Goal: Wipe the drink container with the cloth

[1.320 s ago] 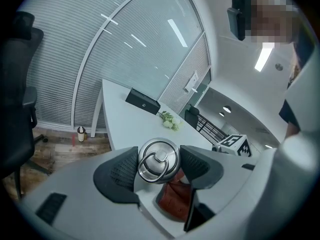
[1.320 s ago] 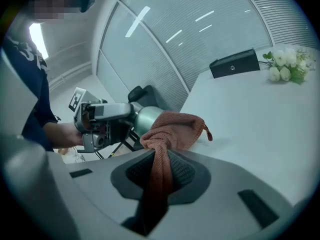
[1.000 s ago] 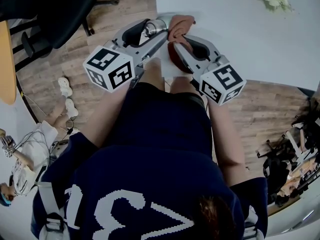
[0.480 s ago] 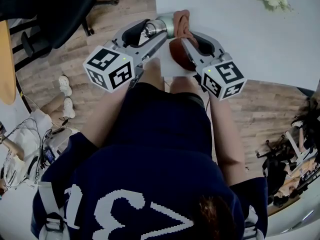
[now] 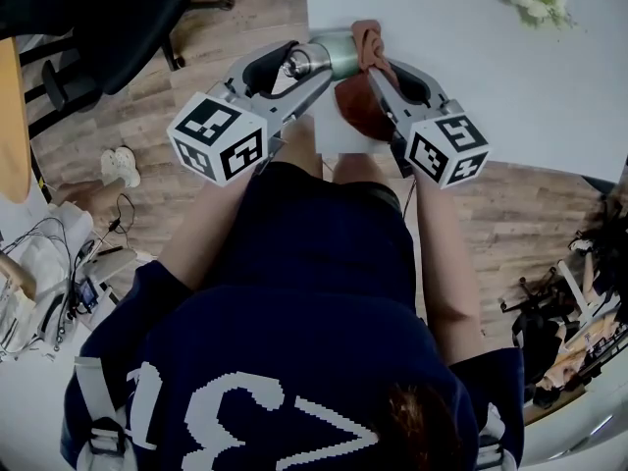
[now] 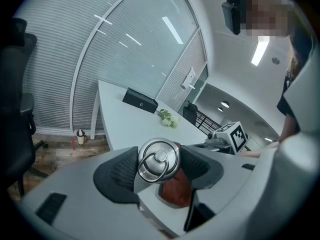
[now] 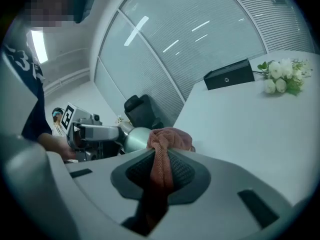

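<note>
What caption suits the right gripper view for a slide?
Right gripper clamps a rust-red cloth beside the silver metal bottle held by the left gripper.

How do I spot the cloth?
Look at the white table, at its near left corner. The cloth is the rusty-red bunched rag pinched in the right gripper, next to the shiny silver drink container.
</note>
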`<state>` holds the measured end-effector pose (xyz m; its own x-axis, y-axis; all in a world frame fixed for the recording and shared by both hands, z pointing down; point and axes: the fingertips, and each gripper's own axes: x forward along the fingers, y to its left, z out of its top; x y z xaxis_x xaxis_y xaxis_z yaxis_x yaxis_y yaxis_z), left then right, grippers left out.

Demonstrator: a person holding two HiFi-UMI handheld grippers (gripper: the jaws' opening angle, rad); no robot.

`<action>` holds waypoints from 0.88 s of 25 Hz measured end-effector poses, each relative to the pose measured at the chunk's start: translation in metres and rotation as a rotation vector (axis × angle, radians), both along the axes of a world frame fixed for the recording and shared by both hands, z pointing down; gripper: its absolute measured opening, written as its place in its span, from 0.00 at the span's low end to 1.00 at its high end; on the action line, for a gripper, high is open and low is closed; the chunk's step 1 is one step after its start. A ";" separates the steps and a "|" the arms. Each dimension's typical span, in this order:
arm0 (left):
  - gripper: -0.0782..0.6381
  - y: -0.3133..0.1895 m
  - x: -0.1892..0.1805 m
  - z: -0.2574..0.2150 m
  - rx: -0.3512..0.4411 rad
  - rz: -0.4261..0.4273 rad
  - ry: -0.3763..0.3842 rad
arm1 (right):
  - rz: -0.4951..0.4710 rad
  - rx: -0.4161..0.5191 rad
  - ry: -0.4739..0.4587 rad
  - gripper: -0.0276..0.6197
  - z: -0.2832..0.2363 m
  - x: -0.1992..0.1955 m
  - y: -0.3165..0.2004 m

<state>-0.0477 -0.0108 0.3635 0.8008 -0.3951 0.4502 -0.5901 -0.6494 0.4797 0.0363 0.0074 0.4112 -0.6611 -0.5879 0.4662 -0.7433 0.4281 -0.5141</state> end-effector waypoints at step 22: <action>0.48 0.015 0.019 -0.005 0.162 0.180 -0.114 | -0.181 0.062 -0.122 0.15 -0.040 -0.023 -0.020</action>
<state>-0.0289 0.0042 0.3584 0.8125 -0.3249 0.4841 -0.5022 -0.8118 0.2980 0.0135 -0.0125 0.3712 -0.8077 -0.4797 0.3429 -0.5853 0.5821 -0.5644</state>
